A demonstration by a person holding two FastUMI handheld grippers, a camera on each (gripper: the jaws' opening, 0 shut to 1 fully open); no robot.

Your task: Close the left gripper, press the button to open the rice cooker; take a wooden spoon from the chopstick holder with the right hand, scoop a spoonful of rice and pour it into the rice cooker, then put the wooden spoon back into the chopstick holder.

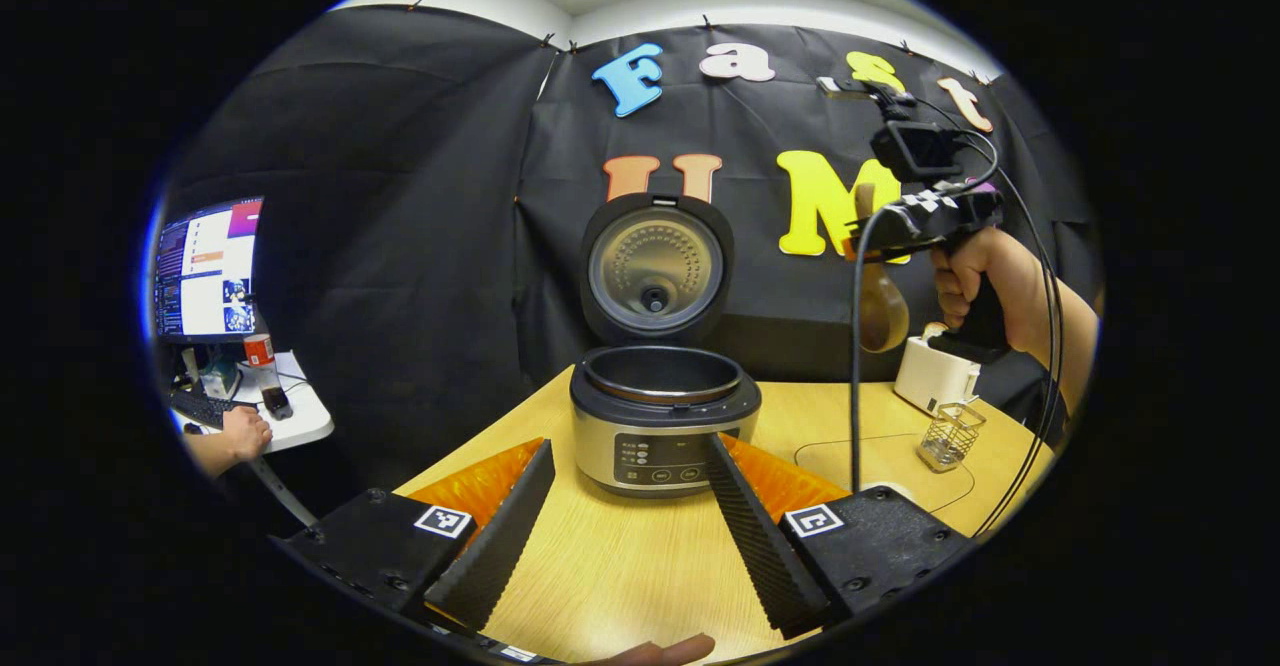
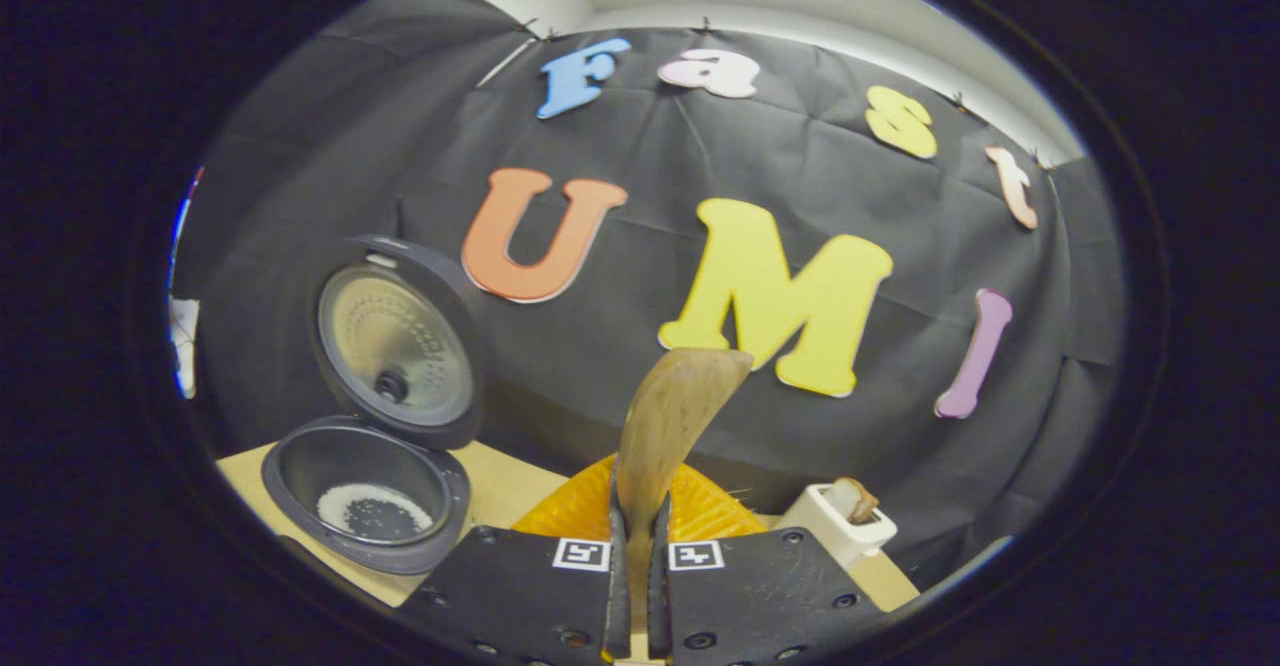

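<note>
Rice cooker: on the table at 12 o'clock from your left gripper, lid up; the fingers stand wide apart, flanking its front panel without touching.

Wooden spoon: clamped by the handle between your right gripper's fingers, bowl pointing up at 12 o'clock (whether it carries rice cannot be told).

In the right gripper view, the cooker sits at 9 o'clock, a ring of rice in its pot.

Chopstick holder: at 3 o'clock of the cooker, below your right hand.
</note>
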